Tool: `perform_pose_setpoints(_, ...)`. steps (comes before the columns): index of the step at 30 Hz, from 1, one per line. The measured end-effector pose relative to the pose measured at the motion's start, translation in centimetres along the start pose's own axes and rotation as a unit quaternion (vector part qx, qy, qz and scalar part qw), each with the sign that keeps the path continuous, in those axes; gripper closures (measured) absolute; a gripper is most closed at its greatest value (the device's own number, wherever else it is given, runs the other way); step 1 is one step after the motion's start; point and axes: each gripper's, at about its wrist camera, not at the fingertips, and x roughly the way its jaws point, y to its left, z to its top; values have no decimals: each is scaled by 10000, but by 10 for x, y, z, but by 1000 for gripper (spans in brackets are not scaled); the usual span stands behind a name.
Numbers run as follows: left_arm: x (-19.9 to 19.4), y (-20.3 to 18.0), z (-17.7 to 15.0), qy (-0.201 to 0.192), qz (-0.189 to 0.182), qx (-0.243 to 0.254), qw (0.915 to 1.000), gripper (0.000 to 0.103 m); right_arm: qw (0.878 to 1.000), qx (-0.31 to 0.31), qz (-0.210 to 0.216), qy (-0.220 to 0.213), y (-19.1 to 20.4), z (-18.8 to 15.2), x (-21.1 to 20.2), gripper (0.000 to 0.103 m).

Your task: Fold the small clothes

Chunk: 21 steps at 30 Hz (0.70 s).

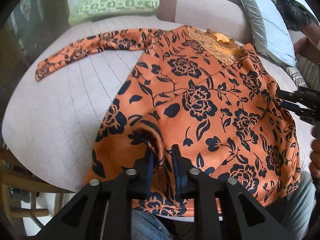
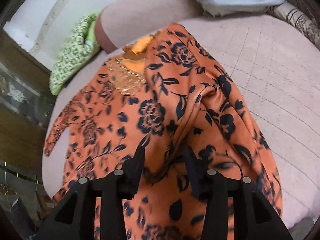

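An orange top with dark blue flowers [image 1: 200, 100] lies on a pinkish quilted cover [image 1: 60, 110]. Its neck with gold lace [image 1: 218, 46] points away from me. One long sleeve [image 1: 80, 50] stretches out to the left, and the right side is folded over the body. My left gripper [image 1: 164, 158] hovers at the near hem, open, with a raised ridge of fabric standing between its fingers. In the right wrist view my right gripper [image 2: 166, 158] is open over the top [image 2: 160, 110], a crease running between its fingers. That gripper also shows at the garment's right edge [image 1: 300, 102].
A green patterned cushion [image 1: 112, 2] and a grey-white pillow [image 1: 266, 26] lie at the back, with a dark furry thing [image 1: 290, 14] beside the pillow. Wooden furniture [image 1: 20, 180] stands at the lower left. A person's jeans [image 1: 144, 226] and hand [image 1: 315, 156] are close by.
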Motion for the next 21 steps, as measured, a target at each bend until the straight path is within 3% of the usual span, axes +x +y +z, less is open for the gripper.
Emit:
perform_pose_setpoints(3,-26,-4,-4,-295,152,65,9994,73,9997,-162,123,-120,10,-13,-29,58)
perform_pose_setpoints(8,-66,-6,-10,-658,307,7,9974,52,9953,-788,-63,-567,45,-29,-76,58)
perform_pose_setpoints(14,-109,6,-13,-1023,228,-287,9941,42,9841,-1331,221,-1157,97,-40,-120,42)
perform_pose_setpoints(16,-117,24,-10,-1052,79,-591,9927,41,9784,-1577,306,-1298,119,-40,-128,31)
perform_pose_setpoints(18,-118,54,-4,-1009,-101,-1127,9884,41,9741,-1750,456,-1359,142,-38,-130,30)
perform_pose_setpoints(21,-112,110,5,-942,-378,-1987,9748,41,9724,-1816,970,-1097,171,-28,-122,30)
